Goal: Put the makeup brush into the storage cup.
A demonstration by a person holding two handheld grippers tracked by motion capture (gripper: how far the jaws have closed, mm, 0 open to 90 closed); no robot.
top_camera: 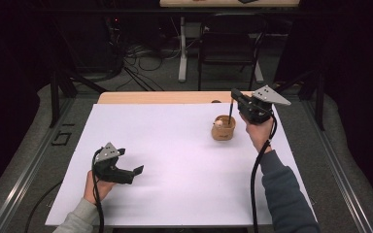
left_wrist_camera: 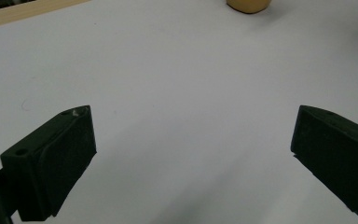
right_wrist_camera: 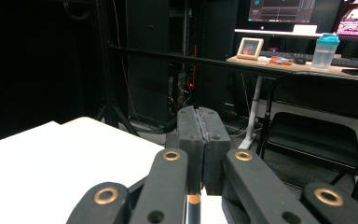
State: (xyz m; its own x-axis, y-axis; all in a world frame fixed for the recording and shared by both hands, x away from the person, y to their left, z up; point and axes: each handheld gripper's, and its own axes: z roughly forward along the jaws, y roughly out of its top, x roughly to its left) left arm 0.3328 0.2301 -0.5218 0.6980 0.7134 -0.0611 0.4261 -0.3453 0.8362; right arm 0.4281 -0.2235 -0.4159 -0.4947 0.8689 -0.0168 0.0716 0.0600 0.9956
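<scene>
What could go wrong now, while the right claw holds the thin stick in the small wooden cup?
1. The right claw is shut on the thin stick, which stands in the wooden cup; a sideways pull might tip the cup.
2. The left claw hovers open, far away, so nothing steadies the cup.
3. The cup sits near the table's far edge.

A thin dark stick-like tool with an orange band point(top_camera: 230, 112) is standing near upright, its lower end sitting inside a small round tan wooden cup point(top_camera: 223, 129). The cup is resting upright on the white sheet point(top_camera: 175, 160), near its far right corner.
</scene>
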